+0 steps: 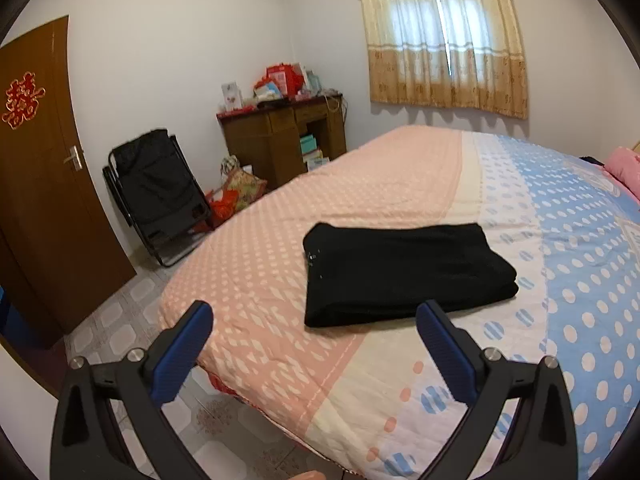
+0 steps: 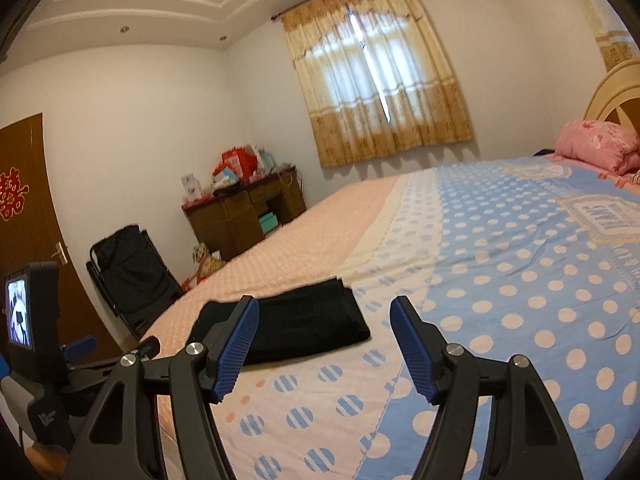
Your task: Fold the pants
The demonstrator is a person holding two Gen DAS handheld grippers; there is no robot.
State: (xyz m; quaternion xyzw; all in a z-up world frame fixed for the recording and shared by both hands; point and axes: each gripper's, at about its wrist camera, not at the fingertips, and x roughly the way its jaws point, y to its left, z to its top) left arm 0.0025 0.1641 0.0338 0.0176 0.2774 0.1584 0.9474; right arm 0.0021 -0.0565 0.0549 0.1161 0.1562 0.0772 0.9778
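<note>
The black pants point(image 1: 404, 272) lie folded into a thick rectangle on the bed point(image 1: 400, 176), on the pink and cream part of the cover. My left gripper point(image 1: 316, 314) is open and empty, held above the bed's near edge, just short of the pants. In the right wrist view the folded pants point(image 2: 296, 324) lie ahead and to the left. My right gripper point(image 2: 324, 310) is open and empty above the bed, near the pants' right end. The left gripper's body and screen point(image 2: 28, 320) show at the far left.
A pink pillow point(image 2: 596, 148) lies at the headboard end. A black folding chair point(image 1: 156, 192) and a brown door point(image 1: 36, 184) stand left of the bed. A cluttered wooden desk point(image 1: 284, 136) is in the corner. A curtained window point(image 1: 440, 36) is behind.
</note>
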